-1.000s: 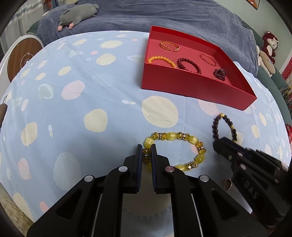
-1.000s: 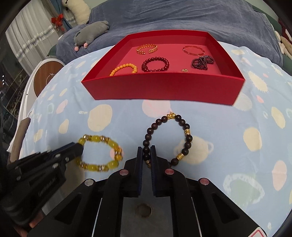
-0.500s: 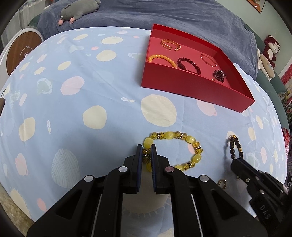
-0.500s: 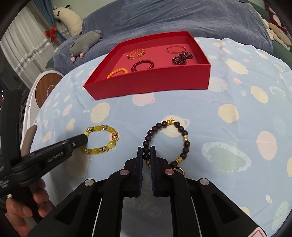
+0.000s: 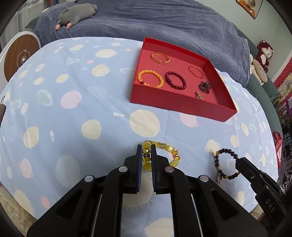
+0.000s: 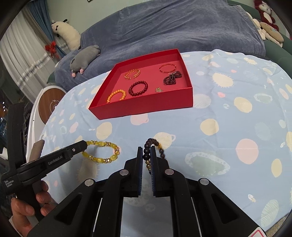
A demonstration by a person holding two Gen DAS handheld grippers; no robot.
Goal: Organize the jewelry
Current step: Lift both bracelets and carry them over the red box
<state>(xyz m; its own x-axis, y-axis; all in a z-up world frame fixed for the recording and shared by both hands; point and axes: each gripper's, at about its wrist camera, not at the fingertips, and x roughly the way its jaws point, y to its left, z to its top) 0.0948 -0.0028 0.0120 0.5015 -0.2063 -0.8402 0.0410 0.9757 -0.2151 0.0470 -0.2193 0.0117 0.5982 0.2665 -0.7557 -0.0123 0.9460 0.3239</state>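
My left gripper [image 5: 146, 146] is shut on a yellow bead bracelet [image 5: 164, 145] and holds it above the spotted blue cloth; it also shows in the right wrist view [image 6: 101, 152]. My right gripper [image 6: 146, 148] is shut on a dark bead bracelet [image 6: 152, 142] with gold beads, lifted off the cloth and hanging; it also shows in the left wrist view [image 5: 225, 165]. The red tray [image 5: 175, 104] sits further back, holding several bracelets and a small gold piece [image 5: 199, 95].
The table wears a blue spotted cloth [image 5: 73, 118]. Behind it is a blue-covered sofa [image 5: 164, 21] with a grey plush toy [image 5: 76, 14]. A round white and wood device [image 5: 18, 54] stands at the left. Plush toys [image 5: 262, 60] lie at the right.
Both grippers have risen and pulled back, each lifting its bracelet off the cloth. The small ring that lay near the dark bracelet is no longer in view.
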